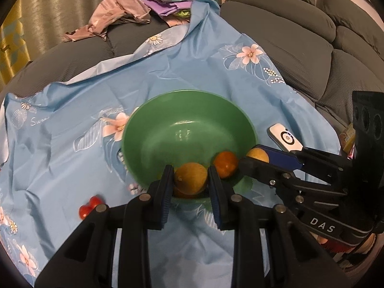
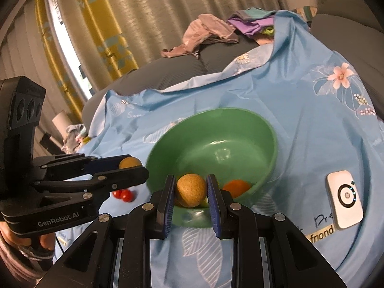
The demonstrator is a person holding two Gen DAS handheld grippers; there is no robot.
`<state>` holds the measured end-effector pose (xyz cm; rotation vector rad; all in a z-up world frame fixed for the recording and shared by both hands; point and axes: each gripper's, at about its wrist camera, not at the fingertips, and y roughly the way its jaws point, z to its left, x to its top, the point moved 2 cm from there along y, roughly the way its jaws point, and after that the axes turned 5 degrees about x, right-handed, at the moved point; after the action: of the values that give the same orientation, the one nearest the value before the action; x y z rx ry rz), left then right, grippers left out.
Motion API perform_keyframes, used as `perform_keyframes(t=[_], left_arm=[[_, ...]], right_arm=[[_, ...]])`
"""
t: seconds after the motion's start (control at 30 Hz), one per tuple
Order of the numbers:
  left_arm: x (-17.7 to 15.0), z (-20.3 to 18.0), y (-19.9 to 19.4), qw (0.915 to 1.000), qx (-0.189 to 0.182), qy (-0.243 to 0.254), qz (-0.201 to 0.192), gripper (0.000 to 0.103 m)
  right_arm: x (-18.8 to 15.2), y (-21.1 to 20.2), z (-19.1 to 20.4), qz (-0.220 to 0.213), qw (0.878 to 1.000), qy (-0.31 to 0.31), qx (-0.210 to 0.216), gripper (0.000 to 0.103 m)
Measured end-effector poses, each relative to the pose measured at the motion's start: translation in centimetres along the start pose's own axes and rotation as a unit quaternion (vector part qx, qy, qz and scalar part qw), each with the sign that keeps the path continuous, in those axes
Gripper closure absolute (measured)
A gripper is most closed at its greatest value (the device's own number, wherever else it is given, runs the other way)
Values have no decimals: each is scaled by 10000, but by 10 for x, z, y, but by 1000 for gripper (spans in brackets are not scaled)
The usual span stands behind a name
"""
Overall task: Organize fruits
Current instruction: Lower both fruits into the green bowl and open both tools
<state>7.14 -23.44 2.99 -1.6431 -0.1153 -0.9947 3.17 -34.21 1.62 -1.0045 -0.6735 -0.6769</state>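
A green bowl (image 1: 187, 94) (image 2: 216, 111) sits on a blue flowered cloth (image 1: 72, 144) with an orange fruit (image 1: 225, 165) (image 2: 236, 187) inside it. My left gripper (image 1: 190, 169) (image 2: 135, 164) is shut on a round yellow-brown fruit (image 1: 190, 180) (image 2: 129, 162), held at the bowl's near rim. My right gripper (image 2: 190, 177) (image 1: 252, 154) is shut on a second yellow-brown fruit (image 2: 190, 192) (image 1: 259, 156), held over the bowl's right edge. Two red cherry tomatoes (image 1: 90, 206) (image 2: 123, 194) lie on the cloth left of the bowl.
A white device (image 1: 285, 138) (image 2: 345, 199) lies on the cloth right of the bowl. The cloth covers a grey sofa (image 1: 300, 36), with loose clothes (image 1: 124, 12) piled at its far end. Curtains (image 2: 108, 24) hang behind.
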Motion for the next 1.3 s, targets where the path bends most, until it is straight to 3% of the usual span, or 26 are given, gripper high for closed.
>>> perform_keyframes(t=[0.4,1.3], left_arm=[[11,-9,34,9997,-88,90,210,75],[11,-1,78,9978,-11,65,655,74]], right_arm=[[8,6,-26,-63,9998,136,-147,75],[10,31,-38,321,9986,41,-424,75]])
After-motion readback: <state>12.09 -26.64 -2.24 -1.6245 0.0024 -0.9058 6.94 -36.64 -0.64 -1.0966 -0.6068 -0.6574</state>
